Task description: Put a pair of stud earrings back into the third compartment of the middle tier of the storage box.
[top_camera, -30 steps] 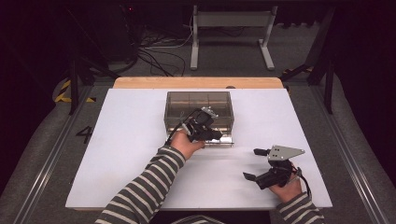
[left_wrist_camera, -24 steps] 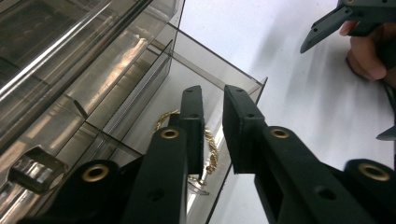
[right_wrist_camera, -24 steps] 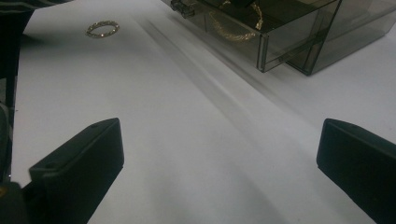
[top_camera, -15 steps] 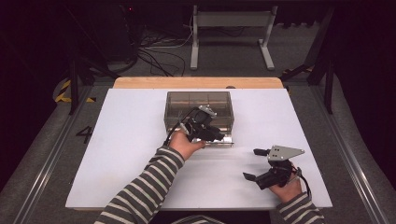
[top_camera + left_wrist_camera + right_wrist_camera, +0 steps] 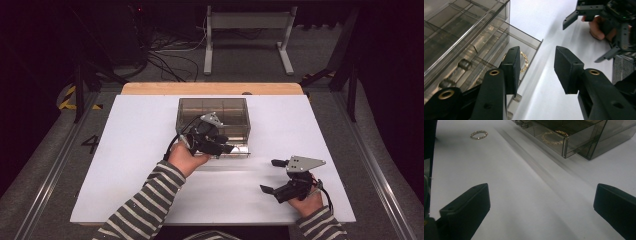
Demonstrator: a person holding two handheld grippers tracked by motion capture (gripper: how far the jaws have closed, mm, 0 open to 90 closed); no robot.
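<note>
Nearby, gold bracelet [image 5: 478,134] (loose) beside drawer box [image 5: 584,140]

Two black jaws of the left tongs [image 5: 537,68] rise from the bottom edge, standing apart with nothing between them; they have just been opening. Behind the left jaw sits a smoky clear plastic drawer box [image 5: 461,32], one drawer [image 5: 524,45] pulled out toward the jaws. A gold chain bracelet [image 5: 524,61] lies in that drawer, partly hidden by the left jaw. Beyond the right jaw, across the white worktop [image 5: 544,22], a hand holds the right tongs [image 5: 584,35], jaws spread.
</note>
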